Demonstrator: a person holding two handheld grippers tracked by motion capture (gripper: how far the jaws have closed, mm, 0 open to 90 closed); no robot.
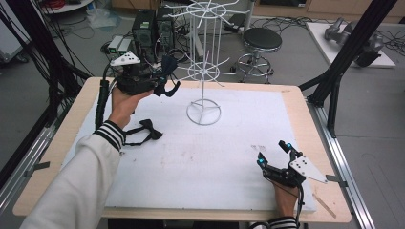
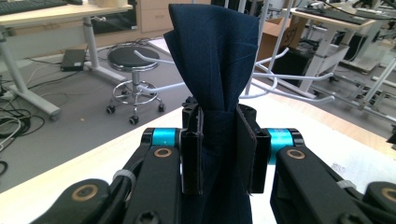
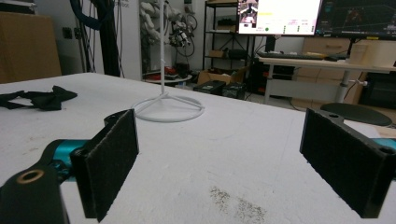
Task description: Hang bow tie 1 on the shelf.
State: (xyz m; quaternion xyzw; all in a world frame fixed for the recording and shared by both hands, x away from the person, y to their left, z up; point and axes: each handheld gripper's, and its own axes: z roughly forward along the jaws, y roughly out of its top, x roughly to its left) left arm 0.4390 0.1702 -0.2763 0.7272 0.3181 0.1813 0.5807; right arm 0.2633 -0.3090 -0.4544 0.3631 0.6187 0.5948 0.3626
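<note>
While clamped, navy bow tie (image 2: 212,70) hides rack (image 2: 299,86), lower end cut off

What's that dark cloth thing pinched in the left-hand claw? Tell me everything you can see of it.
It is a dark navy bow tie of woven-looking fabric. The left gripper is shut on its narrow knotted middle, both black pads pressing it. In the left gripper view one pleated wing fans upward above the jaws. In the high view it hangs clear of the table, beside the white wire stand, with a thin strap end drooping.
</note>
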